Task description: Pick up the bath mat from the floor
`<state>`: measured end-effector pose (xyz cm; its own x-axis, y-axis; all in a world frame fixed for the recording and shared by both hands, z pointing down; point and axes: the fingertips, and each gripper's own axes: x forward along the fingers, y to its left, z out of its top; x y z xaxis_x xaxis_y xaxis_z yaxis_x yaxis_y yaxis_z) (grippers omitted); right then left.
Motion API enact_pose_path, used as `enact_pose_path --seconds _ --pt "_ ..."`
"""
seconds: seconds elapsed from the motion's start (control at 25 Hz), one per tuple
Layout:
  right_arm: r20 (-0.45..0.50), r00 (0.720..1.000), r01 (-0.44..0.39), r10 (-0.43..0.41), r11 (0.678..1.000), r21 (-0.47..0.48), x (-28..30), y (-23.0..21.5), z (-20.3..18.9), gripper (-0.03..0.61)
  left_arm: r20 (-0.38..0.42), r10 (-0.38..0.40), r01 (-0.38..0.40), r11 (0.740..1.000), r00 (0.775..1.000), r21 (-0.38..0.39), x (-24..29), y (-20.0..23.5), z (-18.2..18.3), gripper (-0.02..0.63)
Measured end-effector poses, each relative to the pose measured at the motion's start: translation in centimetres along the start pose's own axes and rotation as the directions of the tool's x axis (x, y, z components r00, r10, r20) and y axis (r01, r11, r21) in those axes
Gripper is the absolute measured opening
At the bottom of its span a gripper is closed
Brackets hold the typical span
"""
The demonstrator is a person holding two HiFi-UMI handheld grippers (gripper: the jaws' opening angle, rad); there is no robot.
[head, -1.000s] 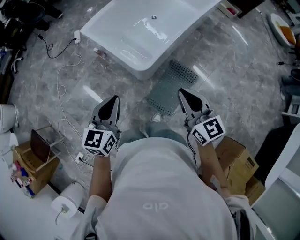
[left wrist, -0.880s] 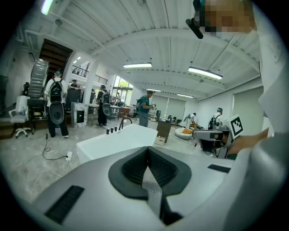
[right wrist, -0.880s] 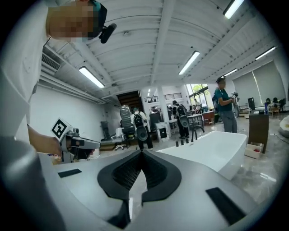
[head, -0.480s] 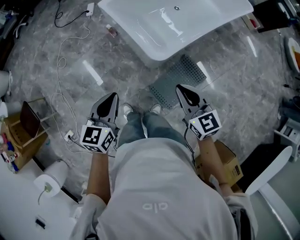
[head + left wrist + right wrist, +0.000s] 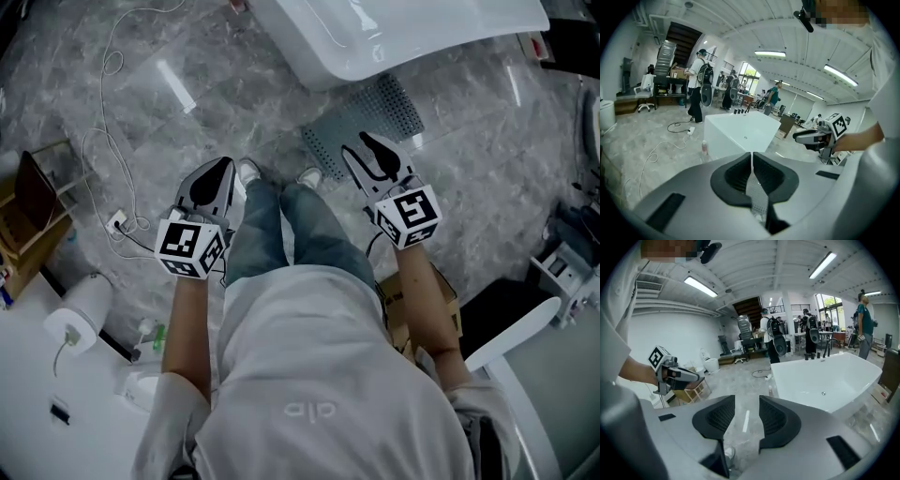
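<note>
L gripper (image 5: pixel 215 175): jaws together, empty, low beside person's leg. R gripper (image 5: pixel 360 148): jaws apart, just been opening, nothing btwn them; in head view its tips overlap mat's near edge. Mat (image 5: pixel 370 105) lies flat on floor (image 5: pixel 178 112), just beside tub (image 5: pixel 403 37), ahead of person's feet.

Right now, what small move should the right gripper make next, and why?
Probably lower the right gripper toward the near edge of the bath mat. Its jaws have just been opening with nothing between them, and the mat lies flat on the floor beside the bathtub, not yet gripped.
</note>
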<state>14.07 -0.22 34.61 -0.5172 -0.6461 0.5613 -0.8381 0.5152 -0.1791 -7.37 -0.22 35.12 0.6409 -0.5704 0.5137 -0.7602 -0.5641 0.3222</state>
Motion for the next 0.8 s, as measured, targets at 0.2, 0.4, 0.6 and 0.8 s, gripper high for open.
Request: enact_pose_path --seconds 0.2,0.4,0.6,0.8 --pt "-0.108 0.994 -0.008 0.007 1.0 -0.013 4.9 -0.6 -4.7 0.202 -0.052 0.024 -0.027 0.998 0.998 -0.056 0.6 2.8 -4.4 0.017" --pt "-0.25 0.968 -0.044 0.032 0.998 -0.045 9.6 -1.0 -11.4 0.251 -0.093 0.059 -0.067 0.993 0.994 -0.094 1.3 5.7 -8.7 0.017" --pt "-0.351 0.936 -0.061 0.041 0.997 -0.048 13.8 -1.7 -17.7 0.282 -0.134 0.097 -0.117 0.982 0.986 -0.146 1.9 8.5 -13.1 0.017" --pt "-0.452 0.89 -0.1 0.062 0.993 -0.06 18.2 -2.1 -24.0 0.302 -0.184 0.121 -0.157 0.968 0.976 -0.196 3.3 10.9 -18.4 0.017"
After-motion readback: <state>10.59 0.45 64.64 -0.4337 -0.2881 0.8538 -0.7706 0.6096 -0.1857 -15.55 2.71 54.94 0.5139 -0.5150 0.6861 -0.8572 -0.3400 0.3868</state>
